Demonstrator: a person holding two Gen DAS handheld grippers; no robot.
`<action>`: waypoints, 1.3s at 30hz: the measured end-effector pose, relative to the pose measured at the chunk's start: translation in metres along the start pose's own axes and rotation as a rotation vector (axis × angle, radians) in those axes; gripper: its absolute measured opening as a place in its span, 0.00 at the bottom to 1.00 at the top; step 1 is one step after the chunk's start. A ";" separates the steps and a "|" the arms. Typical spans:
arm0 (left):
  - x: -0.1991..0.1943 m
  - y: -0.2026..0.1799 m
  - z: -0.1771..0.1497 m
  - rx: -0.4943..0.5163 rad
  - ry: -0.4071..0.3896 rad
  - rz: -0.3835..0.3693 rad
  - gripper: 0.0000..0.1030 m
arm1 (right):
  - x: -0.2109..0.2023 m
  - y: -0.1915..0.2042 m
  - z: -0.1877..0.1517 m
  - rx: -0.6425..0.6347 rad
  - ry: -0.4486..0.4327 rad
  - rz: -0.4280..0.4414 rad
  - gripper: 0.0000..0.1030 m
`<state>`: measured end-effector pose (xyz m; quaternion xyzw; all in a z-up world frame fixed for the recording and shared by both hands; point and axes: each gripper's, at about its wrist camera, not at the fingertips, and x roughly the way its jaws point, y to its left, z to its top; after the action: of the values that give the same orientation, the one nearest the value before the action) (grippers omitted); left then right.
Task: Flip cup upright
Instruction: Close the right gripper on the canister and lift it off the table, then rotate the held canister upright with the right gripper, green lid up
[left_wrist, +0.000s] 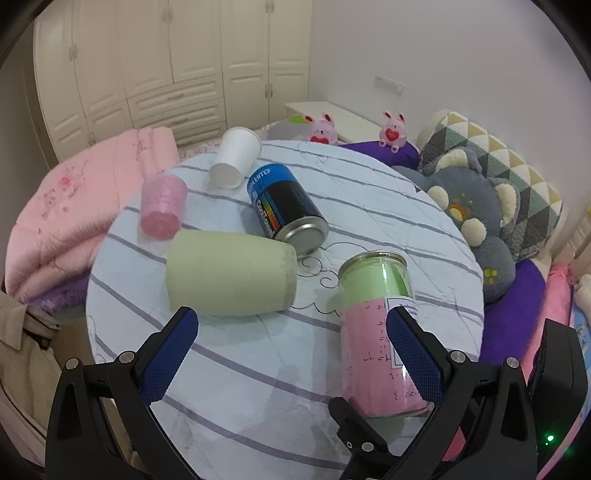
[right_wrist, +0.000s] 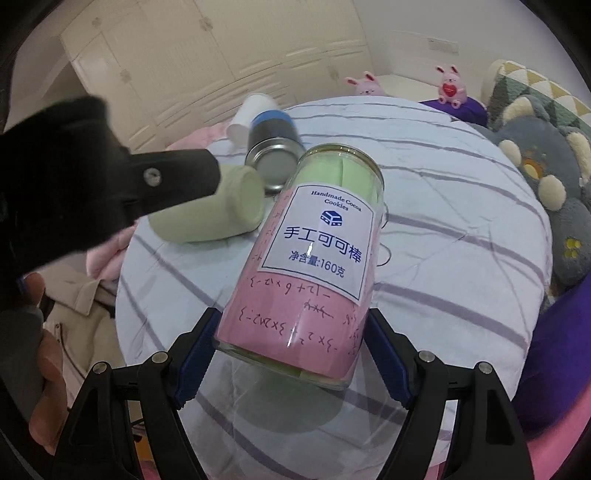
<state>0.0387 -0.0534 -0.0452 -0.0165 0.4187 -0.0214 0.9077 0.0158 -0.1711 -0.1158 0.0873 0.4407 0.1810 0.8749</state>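
Note:
A clear jar (right_wrist: 306, 266) with pink and green paper inside and a white label is tilted above the round table (right_wrist: 461, 258). My right gripper (right_wrist: 291, 328) is shut on its lower end. The same jar (left_wrist: 376, 332) shows in the left wrist view. My left gripper (left_wrist: 291, 332) is open and empty, its fingers (left_wrist: 170, 354) just short of a pale green cup (left_wrist: 229, 273) that lies on its side. A pink cup (left_wrist: 160, 206) and a white cup (left_wrist: 236, 157) also lie tipped on the table.
A blue and black tin can (left_wrist: 286, 206) lies on its side behind the green cup. The table (left_wrist: 388, 206) has a striped white cloth. Pink bedding (left_wrist: 74, 206), a grey plush (left_wrist: 476, 218) and two pink bunny toys (left_wrist: 321, 129) surround it.

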 end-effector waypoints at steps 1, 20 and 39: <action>0.000 -0.001 -0.001 -0.001 0.006 -0.001 1.00 | -0.001 -0.001 0.000 0.000 0.003 0.003 0.77; 0.022 -0.058 0.018 0.029 0.137 -0.089 1.00 | -0.048 -0.049 0.011 0.013 -0.073 -0.008 0.79; 0.094 -0.103 0.022 0.092 0.358 -0.006 0.97 | -0.033 -0.105 0.019 0.038 -0.007 0.023 0.79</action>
<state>0.1136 -0.1612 -0.0974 0.0281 0.5719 -0.0459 0.8186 0.0384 -0.2807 -0.1131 0.1096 0.4399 0.1821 0.8726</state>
